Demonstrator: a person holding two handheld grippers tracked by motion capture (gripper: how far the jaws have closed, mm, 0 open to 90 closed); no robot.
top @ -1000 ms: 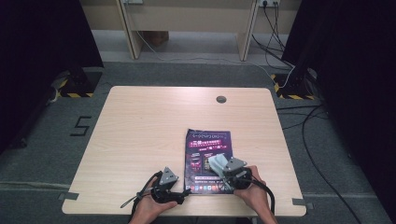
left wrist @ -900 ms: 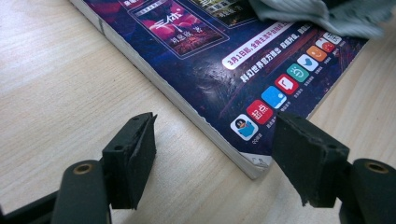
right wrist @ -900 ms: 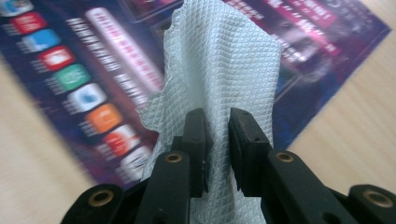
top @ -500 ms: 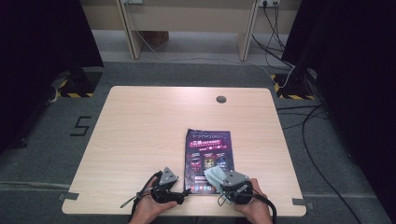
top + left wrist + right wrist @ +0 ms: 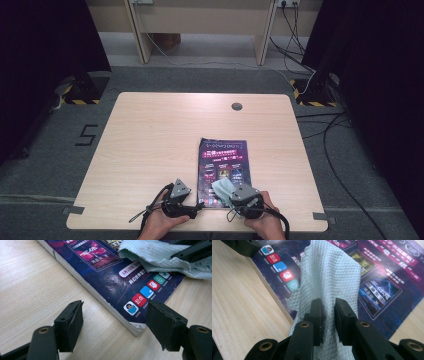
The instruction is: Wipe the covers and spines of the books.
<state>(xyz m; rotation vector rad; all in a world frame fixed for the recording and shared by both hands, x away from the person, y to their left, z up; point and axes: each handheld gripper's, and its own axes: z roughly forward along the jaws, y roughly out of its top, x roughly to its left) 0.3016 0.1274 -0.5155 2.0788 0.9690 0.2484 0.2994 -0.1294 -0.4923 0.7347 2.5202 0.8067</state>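
A: From the high view, where is the cloth?
B: The pale cloth (image 5: 221,188) lies on the magazine (image 5: 223,165), at five o'clock on the bench (image 5: 150,135).

A: The left gripper view?
B: The left gripper (image 5: 113,322) stands released, jaws straddling the magazine's corner.

A: The right gripper view?
B: The right gripper (image 5: 328,317) is clenched, grasping the cloth.

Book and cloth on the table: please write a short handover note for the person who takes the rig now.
Right gripper: shut on the pale cloth, which lies on the book's cover near its near edge.
Left gripper: open, holds nothing, level at the book's near left corner.
Book: flat on the table, closed.
Done: cloth gripped and on the cover.
Left: probably wiping the cover; how much is wiped I cannot tell.
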